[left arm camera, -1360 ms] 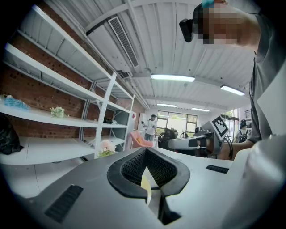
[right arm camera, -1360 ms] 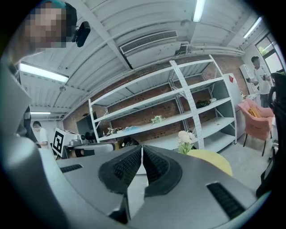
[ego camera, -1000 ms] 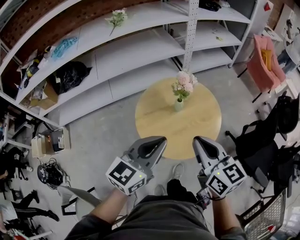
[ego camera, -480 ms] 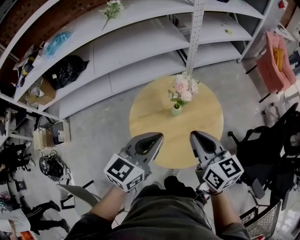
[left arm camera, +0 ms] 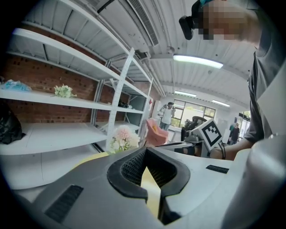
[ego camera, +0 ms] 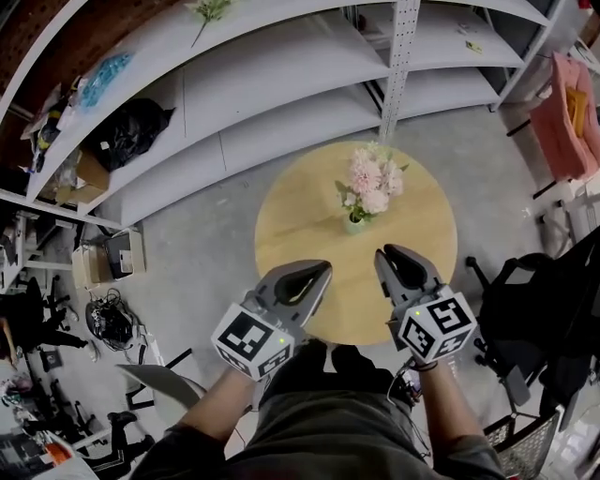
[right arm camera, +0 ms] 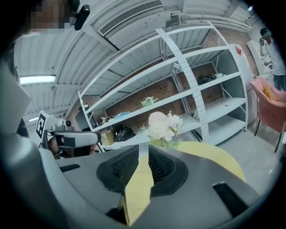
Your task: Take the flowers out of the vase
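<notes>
A bunch of pink and white flowers (ego camera: 370, 180) stands in a small pale green vase (ego camera: 354, 223) near the middle of a round wooden table (ego camera: 291, 216). Both grippers hover over the table's near edge, short of the vase and apart from it. My left gripper (ego camera: 319, 270) is shut and empty, its tips meeting. My right gripper (ego camera: 384, 253) is empty; its jaws are just starting to open, with only a thin slit between the pads. The flowers (left arm camera: 121, 136) show beyond the left gripper (left arm camera: 145, 151), and the flowers (right arm camera: 161, 125) stand straight ahead of the right gripper (right arm camera: 143, 150).
White metal shelving (ego camera: 281, 84) runs behind the table, with another flower bunch (ego camera: 208, 9) and a black bag (ego camera: 131, 131) on it. A pink chair (ego camera: 574, 103) is at the far right, black office chairs (ego camera: 534, 309) at the right, and boxes and cables (ego camera: 108, 319) on the floor at the left.
Both grippers have come forward and down from the floor side to over the table's near edge. The table and flowers are now closer and more central in the head view.
</notes>
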Available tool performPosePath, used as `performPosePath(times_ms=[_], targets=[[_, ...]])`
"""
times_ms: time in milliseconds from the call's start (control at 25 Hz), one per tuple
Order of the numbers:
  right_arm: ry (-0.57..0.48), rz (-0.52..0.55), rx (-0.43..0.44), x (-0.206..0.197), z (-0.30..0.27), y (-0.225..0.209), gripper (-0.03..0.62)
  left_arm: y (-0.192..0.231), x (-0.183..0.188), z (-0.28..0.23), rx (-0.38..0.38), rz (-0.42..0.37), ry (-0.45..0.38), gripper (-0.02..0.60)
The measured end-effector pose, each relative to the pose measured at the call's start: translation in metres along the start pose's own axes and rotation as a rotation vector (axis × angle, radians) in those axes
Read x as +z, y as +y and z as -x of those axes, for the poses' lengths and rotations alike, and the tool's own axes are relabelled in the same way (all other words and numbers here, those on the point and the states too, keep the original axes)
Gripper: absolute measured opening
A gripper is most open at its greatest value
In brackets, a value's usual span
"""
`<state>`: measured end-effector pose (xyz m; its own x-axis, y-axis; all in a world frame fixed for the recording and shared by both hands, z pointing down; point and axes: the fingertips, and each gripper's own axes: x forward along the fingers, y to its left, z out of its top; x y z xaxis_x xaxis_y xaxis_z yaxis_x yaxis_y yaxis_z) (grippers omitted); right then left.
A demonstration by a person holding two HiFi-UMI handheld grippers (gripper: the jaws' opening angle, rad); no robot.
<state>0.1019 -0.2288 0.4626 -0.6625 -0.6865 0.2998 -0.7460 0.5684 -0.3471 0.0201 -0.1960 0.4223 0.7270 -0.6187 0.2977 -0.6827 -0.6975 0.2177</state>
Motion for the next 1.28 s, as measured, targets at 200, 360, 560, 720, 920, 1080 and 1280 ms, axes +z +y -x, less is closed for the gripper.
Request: performPosePath(times_ms=[200, 360, 560, 720, 920, 1080, 1280], targets=[[0.031, -0.033, -0.024, -0.022, -0.032, -0.022, 0.091, 0.016, -0.014, -0.011, -0.021, 0.008, 0.044, 0.009], [0.035, -0.062, -0.064, -0.034, -0.053, -0.038, 0.117, 0.031, -0.022, -0.018, -0.05, 0.009, 0.083, 0.009], [0.046, -0.077, -0.101, -0.047, -0.079, -0.055, 0.138, 0.046, -0.027, -0.025, -0.076, 0.003, 0.108, 0.009], [0.07, -0.08, -0.109, -0.059, -0.094, -0.063, 0.155, 0.057, -0.034, -0.025, -0.078, 0.015, 0.127, 0.009], [0.097, -0.072, -0.108, -0.069, -0.111, -0.07, 0.172, 0.068, -0.041, -0.022, -0.073, 0.026, 0.15, 0.009], [0.113, -0.069, -0.113, -0.074, -0.12, -0.073, 0.175, 0.073, -0.046, -0.02, -0.067, 0.042, 0.161, 0.009], [0.114, -0.068, -0.112, -0.076, -0.123, -0.078, 0.175, 0.074, -0.051, -0.022, -0.067, 0.053, 0.164, 0.009]])
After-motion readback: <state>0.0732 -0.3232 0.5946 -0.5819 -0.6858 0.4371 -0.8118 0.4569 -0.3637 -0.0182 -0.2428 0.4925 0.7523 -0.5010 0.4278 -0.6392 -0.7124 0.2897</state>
